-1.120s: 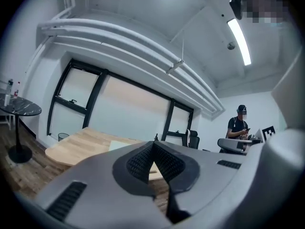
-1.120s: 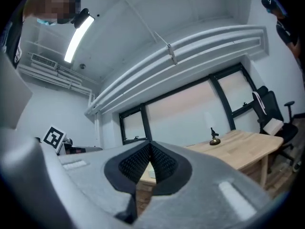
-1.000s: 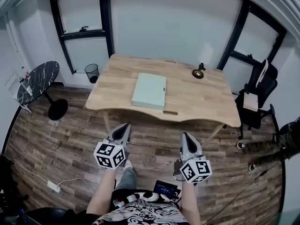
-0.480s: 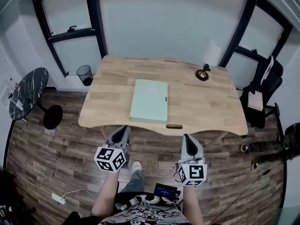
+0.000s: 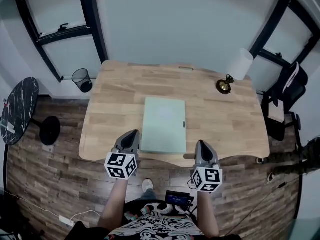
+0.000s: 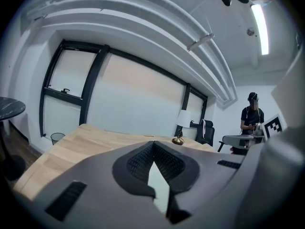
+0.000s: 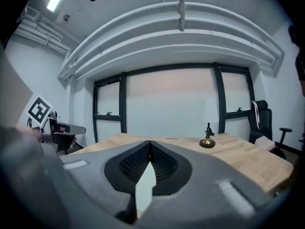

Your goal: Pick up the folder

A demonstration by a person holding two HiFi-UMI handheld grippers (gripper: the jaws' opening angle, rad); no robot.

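My left gripper (image 5: 131, 135) and right gripper (image 5: 202, 145) sit closed, empty, lower centre, either side of the folder (image 5: 163, 125).

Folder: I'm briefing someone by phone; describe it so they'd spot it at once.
Find the light wooden table by the windows. The folder lies flat at the middle of its near edge: a pale green rectangle, unlike the small brass ornament far right.

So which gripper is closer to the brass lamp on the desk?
Right. The right gripper is at the near edge of the desk, right of the folder, the lamp ahead toward the far right corner. The left gripper is left of the folder, farther away.
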